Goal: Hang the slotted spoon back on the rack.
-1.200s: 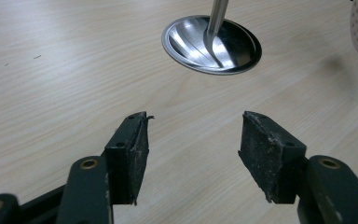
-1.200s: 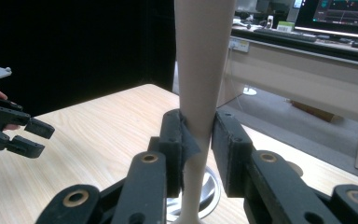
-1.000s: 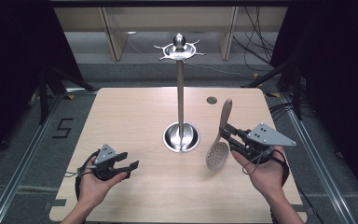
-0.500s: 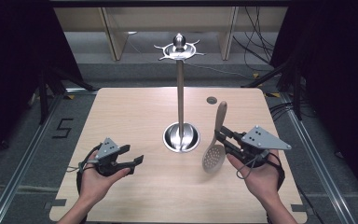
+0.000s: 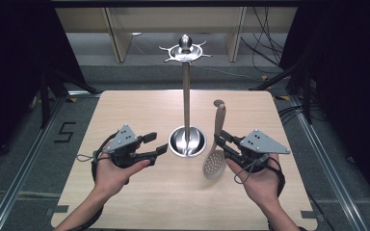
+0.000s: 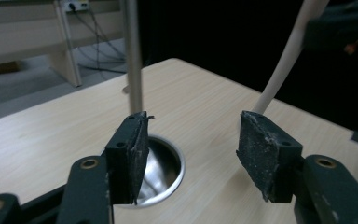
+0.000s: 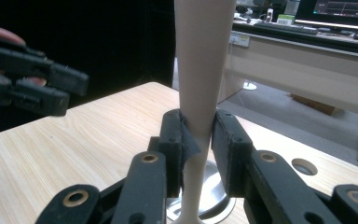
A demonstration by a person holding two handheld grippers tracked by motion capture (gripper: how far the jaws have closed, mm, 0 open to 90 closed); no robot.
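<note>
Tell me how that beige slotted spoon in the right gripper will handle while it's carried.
The slotted spoon looks rigid, probably light plastic. The right gripper clamps its narrow handle with the perforated head hanging below, so it may pivot or swing. Its smooth handle could slip between the fingers.

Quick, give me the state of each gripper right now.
Left gripper: open, jaws apart, holding nothing.
Right gripper: closed on the handle of the slotted spoon.
</note>
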